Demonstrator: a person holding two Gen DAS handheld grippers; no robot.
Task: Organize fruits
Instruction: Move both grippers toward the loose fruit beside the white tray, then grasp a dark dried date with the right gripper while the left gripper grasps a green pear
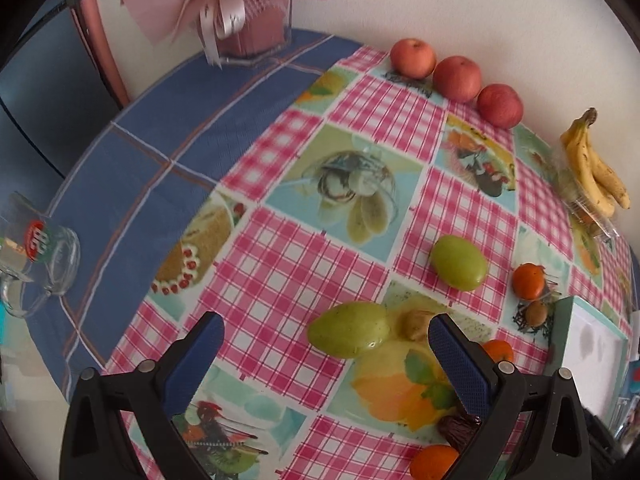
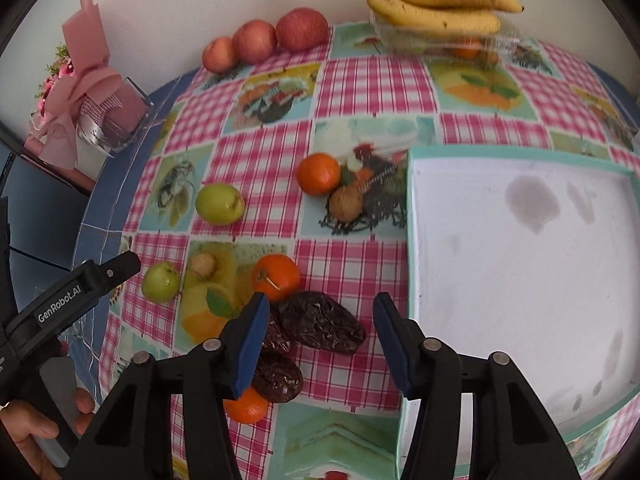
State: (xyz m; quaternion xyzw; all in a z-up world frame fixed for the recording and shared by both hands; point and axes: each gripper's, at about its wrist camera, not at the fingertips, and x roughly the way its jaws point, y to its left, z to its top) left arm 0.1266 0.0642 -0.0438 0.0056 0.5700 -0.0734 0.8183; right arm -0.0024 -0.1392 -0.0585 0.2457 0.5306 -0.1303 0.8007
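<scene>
Tongs both spread, empty: left gripper [image 1: 326, 328] faces a green fruit [image 1: 349, 329], right gripper [image 2: 320, 312] faces the dates [image 2: 322, 325]. Tray [image 2: 412, 240] at 3 o'clock of the dates; third date looks partly hidden.

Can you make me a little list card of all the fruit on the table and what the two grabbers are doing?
red round apples: three, in a row by the wall
yellow bananas: a bunch on a clear plastic container
small green oval fruits: two
orange round tangerines: four seen
dark wrinkled dates: near the right hand-held gripper
white tray with teal rim: no fruit inside
left hand-held gripper: open, holding nothing
right hand-held gripper: open, holding nothing
</scene>
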